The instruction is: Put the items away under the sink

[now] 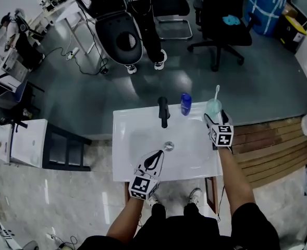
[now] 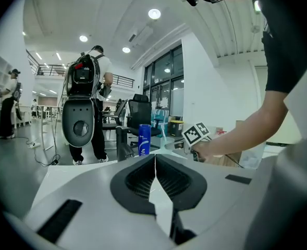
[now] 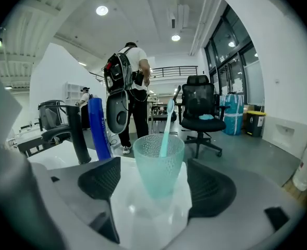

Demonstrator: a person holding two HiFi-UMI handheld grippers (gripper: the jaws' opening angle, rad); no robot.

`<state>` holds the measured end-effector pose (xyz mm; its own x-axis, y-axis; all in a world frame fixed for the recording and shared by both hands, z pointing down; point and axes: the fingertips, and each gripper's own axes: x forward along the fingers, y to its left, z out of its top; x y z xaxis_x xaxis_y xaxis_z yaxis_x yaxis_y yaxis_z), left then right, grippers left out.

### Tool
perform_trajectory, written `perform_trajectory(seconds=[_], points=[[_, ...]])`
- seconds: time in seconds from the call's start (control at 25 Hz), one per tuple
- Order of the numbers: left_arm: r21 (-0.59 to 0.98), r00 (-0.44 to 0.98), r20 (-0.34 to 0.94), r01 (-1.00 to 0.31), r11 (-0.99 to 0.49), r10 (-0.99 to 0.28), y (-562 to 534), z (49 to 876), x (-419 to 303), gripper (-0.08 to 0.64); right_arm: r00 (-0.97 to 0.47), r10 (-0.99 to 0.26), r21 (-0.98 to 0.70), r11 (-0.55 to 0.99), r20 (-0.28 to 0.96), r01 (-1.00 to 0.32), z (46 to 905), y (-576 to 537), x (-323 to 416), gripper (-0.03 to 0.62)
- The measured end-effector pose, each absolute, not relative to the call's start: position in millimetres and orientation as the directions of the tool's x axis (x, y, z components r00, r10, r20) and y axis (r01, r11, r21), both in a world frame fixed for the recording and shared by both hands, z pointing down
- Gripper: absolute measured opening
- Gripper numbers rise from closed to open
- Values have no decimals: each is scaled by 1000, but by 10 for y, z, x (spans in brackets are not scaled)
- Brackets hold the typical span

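We cannot see the space under the sink (image 1: 123,139), because in the head view the white basin covers it. The label on the blue bottle (image 1: 185,103) is too small in the head view. In both gripper views it is also not sharp enough, so we can read no words on it. The only clear print is the square black and white markers on the gripper cubes.

The head view shows the left gripper (image 1: 152,163) above the front part of the basin. The left gripper view shows its jaws more plainly: they are pressed together along a thin line, with nothing between them.

The right gripper (image 1: 215,117) is at the back right corner of the sink, and in the head view the cup (image 3: 158,160) partly hides its jaws. In the right gripper view they stand wide apart. The pale green cup stands on the sink rim between them, with a gap on each side, and a toothbrush (image 3: 166,124) leans inside it. The bottle stands on the back rim, between the black faucet (image 3: 78,134) and the cup.
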<state>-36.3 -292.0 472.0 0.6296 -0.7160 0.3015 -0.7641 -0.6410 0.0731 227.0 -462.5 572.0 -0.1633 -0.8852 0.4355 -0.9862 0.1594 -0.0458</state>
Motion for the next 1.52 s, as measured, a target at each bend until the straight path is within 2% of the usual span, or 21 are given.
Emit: perform_trajectory(seconds=[0.28,0.4,0.8,1.2,1.52], points=[[62,599,343,-783,-619,-723,-2803,4835,-490,21,-142,-881,-28,145,452,-989,5821,-4902,2301,402],[22,597,359,-774,-633,-717,-2744,4865,-480,21,-100,-890,-5,109,445,-994,5824,-4928,2365,374],[11,599,358,-769,-639,-716,-2629,4879,-474,21,-109,-922,32,130,372,-991,5597,-4709,2325,370],[21,620,316,-761,-648,-718,-2466,4674,-588,21,-172,-951,34,187,258,-982,4821,-3878,2019,370],[78,674,273,-727,-683,-686,-2183,4468,-757,21,-138,-957,29,150,254,-988,4660,-2828,1749,370]])
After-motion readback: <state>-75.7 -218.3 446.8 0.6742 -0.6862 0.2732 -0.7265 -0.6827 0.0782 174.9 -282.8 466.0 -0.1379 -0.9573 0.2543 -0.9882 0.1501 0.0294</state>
